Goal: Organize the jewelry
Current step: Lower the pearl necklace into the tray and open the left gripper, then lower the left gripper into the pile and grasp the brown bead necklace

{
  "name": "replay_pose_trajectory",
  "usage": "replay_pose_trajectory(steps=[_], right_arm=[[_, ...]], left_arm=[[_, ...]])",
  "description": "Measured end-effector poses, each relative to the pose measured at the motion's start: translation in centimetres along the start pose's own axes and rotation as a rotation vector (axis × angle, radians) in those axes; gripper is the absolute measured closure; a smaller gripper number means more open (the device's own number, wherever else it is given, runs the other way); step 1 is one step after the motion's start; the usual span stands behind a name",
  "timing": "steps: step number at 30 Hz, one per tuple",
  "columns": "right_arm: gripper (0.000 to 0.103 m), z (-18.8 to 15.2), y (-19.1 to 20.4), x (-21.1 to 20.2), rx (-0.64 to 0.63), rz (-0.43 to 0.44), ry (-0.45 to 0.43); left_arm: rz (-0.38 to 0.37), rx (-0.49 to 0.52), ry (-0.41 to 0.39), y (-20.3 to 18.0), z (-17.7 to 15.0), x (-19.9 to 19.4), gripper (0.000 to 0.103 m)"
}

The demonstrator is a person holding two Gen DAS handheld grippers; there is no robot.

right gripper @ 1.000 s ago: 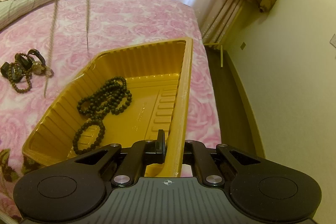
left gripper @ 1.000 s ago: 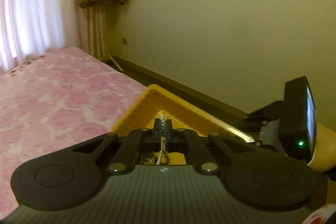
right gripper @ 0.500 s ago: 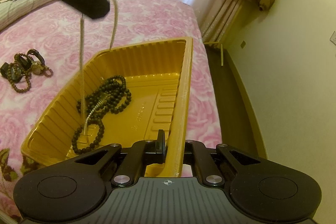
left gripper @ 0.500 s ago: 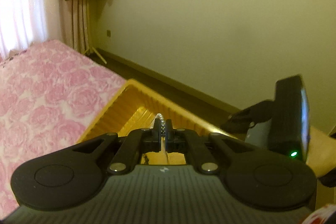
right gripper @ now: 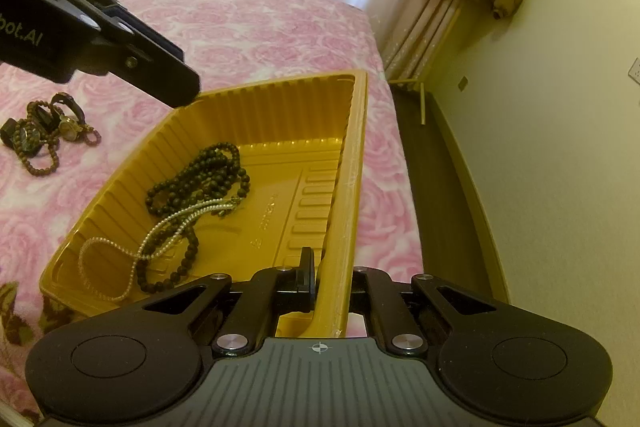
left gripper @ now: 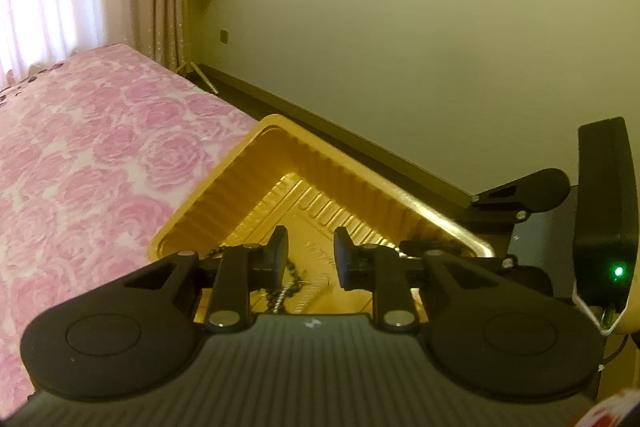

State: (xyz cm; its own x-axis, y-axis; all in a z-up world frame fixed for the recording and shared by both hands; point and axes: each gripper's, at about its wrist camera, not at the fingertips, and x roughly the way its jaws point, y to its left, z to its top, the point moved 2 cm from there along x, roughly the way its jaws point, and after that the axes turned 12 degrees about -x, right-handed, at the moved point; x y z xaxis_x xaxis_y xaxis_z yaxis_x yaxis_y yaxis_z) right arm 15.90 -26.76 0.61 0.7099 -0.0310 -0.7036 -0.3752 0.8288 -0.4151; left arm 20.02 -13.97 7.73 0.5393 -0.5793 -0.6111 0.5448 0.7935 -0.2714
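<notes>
Right wrist view: right gripper [right gripper: 320, 285] is clamped on the rim of the yellow tray [right gripper: 348, 163], steadying it; the silver chain [right gripper: 160, 235] lies inside over the dark bead necklace [right gripper: 200, 175]. Left gripper [left gripper: 310, 259] hangs above the tray, jaws opening, nothing between them. Best practice, judged: open fully and lift straight clear so no link snags, while the right grip stays put.

tray [right gripper: 352, 163] right half bare, beads [right gripper: 200, 183] left

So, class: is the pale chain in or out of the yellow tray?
In: the pale chain lies across dark beads on the yellow tray floor.
</notes>
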Motion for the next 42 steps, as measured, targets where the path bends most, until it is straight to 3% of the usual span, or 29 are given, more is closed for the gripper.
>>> replay_pose_trajectory(steps=[8,22,25,30,42], right_arm=[[0.097,0.0,0.1,0.0,-0.001,0.0,0.002],[0.097,0.0,0.4,0.5,-0.007,-0.005,0.015],[0.097,-0.1,0.4,0.6,-0.011,-0.007,0.019],[0.097,-0.1,0.5,0.7,-0.013,-0.006,0.024],[0.097,-0.1,0.5,0.8,-0.018,-0.009,0.03]], left_arm=[[0.124,-0.09,-0.068,5.0,-1.5,-3.7,0.076],[0.536,-0.389,-0.171,18.7,-11.4,-13.3,0.071],[0.553,-0.464,-0.175,19.7,-13.4,-13.6,0.071],[0.538,-0.506,-0.168,19.4,-15.0,-11.9,0.071],[0.508,-0.412,-0.134,18.4,-14.5,-6.6,0.072]])
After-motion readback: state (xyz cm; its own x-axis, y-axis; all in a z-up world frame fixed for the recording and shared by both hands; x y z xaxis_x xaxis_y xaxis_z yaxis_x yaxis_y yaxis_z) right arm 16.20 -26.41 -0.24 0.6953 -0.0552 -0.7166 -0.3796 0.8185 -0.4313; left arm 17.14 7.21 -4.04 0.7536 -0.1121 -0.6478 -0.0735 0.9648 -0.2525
